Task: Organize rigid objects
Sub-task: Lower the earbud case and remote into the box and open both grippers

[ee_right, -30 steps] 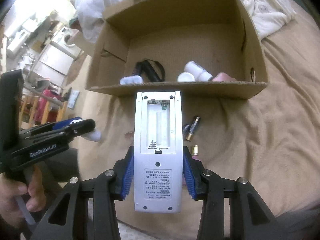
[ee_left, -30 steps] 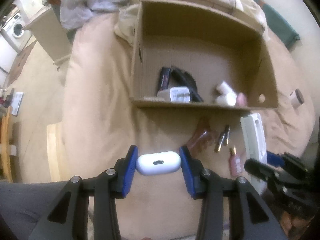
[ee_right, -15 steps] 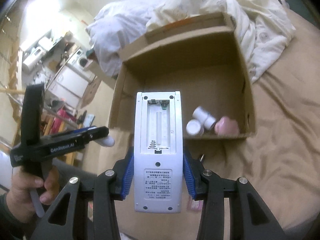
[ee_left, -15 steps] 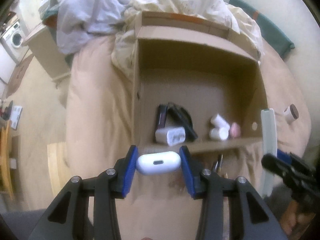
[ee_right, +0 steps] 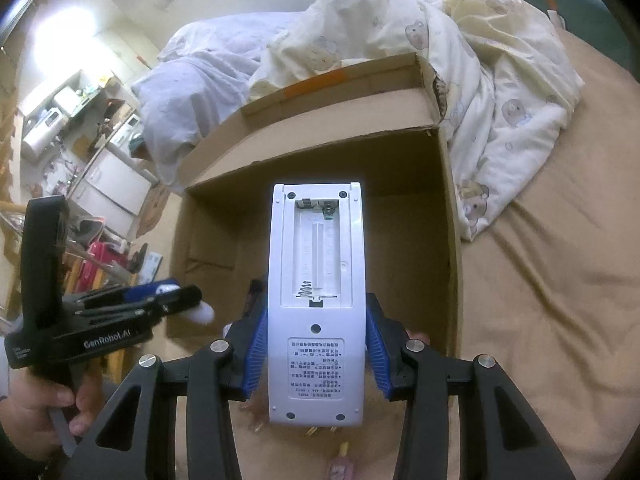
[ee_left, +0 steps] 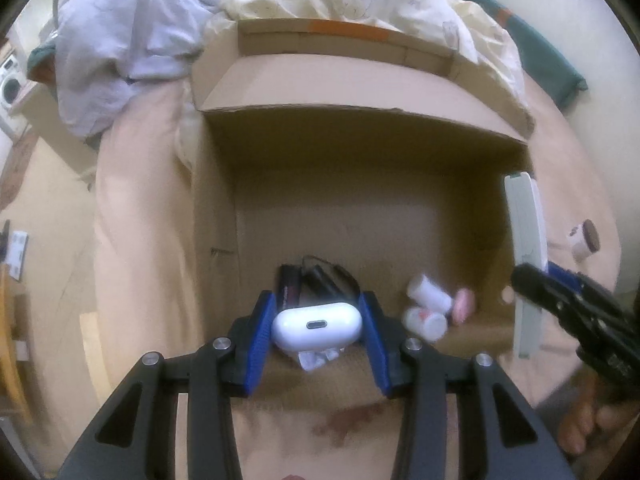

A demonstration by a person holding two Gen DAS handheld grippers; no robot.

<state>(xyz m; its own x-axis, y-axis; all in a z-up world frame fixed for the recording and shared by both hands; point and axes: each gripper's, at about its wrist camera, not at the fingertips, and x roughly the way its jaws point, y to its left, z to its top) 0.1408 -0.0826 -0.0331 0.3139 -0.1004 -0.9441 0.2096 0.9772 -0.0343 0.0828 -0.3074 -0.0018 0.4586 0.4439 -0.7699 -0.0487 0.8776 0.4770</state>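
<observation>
White earbud case (ee_left: 317,327) sits clamped in left tool (ee_left: 317,338); right tool (ee_right: 316,354) grips remote (ee_right: 316,300).

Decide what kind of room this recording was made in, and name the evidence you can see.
Most likely a bedroom in a home: the cardboard box sits on a tan bedsheet, a rumpled bear-print quilt is piled behind it, and a washing machine stands beyond.

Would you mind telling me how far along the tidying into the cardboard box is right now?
Partly done. Already in the cardboard box: a black item, two white bottles and a pink piece. In hand: the left gripper clamps a white earbud case; the right gripper holds a white remote, cover missing. Left: small items on the bed near the remote.
</observation>
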